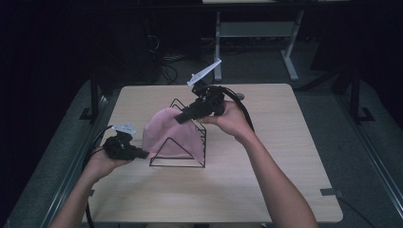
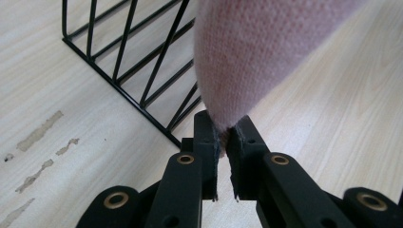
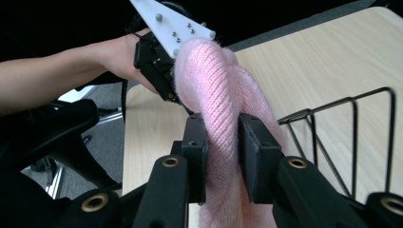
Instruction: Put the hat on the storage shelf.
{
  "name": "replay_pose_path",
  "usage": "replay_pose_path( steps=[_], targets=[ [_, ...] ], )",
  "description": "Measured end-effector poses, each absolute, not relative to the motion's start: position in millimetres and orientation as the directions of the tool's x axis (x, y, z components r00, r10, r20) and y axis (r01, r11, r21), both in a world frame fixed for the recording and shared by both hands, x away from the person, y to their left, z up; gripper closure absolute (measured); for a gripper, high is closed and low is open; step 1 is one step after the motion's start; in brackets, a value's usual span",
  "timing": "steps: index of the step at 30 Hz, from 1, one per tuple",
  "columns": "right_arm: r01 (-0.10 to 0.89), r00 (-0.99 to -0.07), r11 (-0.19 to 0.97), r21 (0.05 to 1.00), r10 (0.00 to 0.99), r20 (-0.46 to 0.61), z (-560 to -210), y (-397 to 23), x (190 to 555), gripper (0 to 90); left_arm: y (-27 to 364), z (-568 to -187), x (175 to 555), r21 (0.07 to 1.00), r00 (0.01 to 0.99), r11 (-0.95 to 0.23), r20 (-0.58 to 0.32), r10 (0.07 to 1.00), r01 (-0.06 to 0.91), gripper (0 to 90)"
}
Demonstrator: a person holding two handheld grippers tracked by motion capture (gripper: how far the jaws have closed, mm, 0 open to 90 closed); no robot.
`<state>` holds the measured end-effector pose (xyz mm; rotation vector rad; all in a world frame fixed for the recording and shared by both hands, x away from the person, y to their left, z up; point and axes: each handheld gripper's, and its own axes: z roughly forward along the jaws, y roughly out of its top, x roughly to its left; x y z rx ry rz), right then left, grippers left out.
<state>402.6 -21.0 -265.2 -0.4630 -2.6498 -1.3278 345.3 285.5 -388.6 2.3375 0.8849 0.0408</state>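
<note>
Pink knit cloth point(image 1: 167, 135) draped over a black wire rack point(image 1: 199, 147) on the wooden table point(image 1: 285, 142), left gripper point(image 2: 226, 137) clamped on its lower corner, right gripper point(image 3: 223, 142) pinching a bunched fold at its top.

Left claw point(image 2: 223, 137) pinching pink knitted cloth point(image 2: 256, 52)

Its jaws grip the cloth's lower tip; a black wire rack point(image 2: 138, 61) stands behind on the pale wooden bench point(image 2: 62, 95).
</note>
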Motion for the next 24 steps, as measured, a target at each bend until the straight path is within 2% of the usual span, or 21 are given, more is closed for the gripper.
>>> replay_pose_path(
  steps=[13,19,22,24],
  targets=[
    [0.332,-0.943,0.591,0.735,0.194,0.27,-283,-20,398,72.4,278,-400,347,0.517,0.787,-0.638,-0.123,0.605,0.571,81.9],
    [0.337,-0.941,0.619,0.709,0.199,0.273,-297,-19,395,73.2,275,-406,347,0.501,0.794,-0.656,-0.111,0.598,0.565,75.2],
    [0.332,-0.943,0.625,0.706,0.197,0.269,-300,-18,395,73.8,278,-404,346,0.526,0.79,-0.636,-0.122,0.601,0.565,75.7],
    [0.334,-0.942,0.64,0.692,0.199,0.271,-302,-13,393,73.8,278,-400,344,0.543,0.8,-0.638,-0.112,0.59,0.547,82.5]
  ],
)
